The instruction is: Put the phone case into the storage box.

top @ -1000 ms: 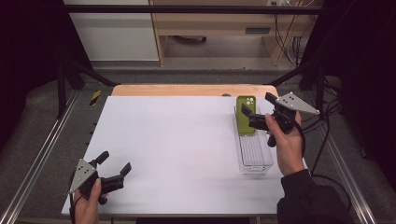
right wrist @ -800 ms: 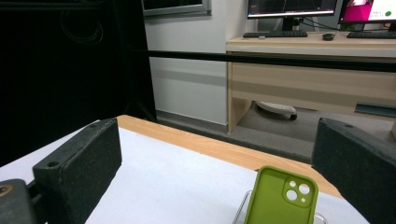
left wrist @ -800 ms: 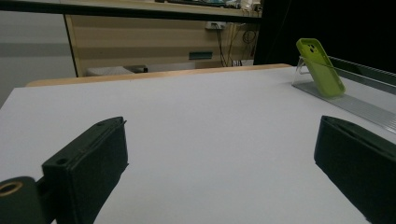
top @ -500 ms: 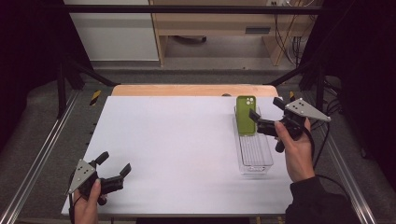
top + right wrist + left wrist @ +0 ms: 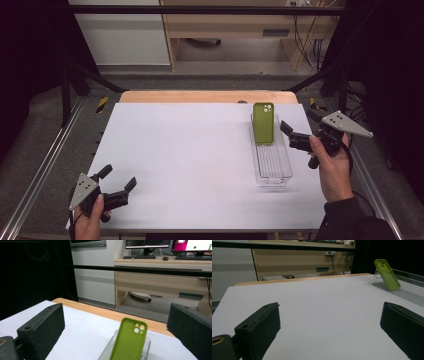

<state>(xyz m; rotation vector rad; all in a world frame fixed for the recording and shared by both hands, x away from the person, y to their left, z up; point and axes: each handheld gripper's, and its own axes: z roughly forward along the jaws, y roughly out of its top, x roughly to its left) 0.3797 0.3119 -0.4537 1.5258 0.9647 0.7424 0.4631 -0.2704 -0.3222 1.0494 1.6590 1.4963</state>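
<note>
A green phone case [image 5: 263, 122] leans upright at the far end of a long clear plastic tray [image 5: 274, 167] on the right side of the white table. My right gripper [image 5: 289, 136] hovers just right of the tray, open and apart from the case. In the right gripper view the green phone case [image 5: 128, 340] stands low between the wide-apart jaws of my right gripper [image 5: 116, 312]. My left gripper [image 5: 119, 176] rests open near the table's front left corner with nothing in it. From the left gripper [image 5: 332, 327] the phone case [image 5: 387, 274] and tray [image 5: 409, 293] show far off at the right.
A wooden strip [image 5: 205, 96] runs along the table's far edge. Metal rails [image 5: 40, 170] flank both sides, and black frame bars [image 5: 200, 9] cross overhead. A desk [image 5: 162, 272] with monitors stands beyond. White table surface [image 5: 185, 150] stretches between the grippers.
My right gripper has drawn back to the right, away from the phone case, which stays leaning in the tray. The left gripper has not moved.
</note>
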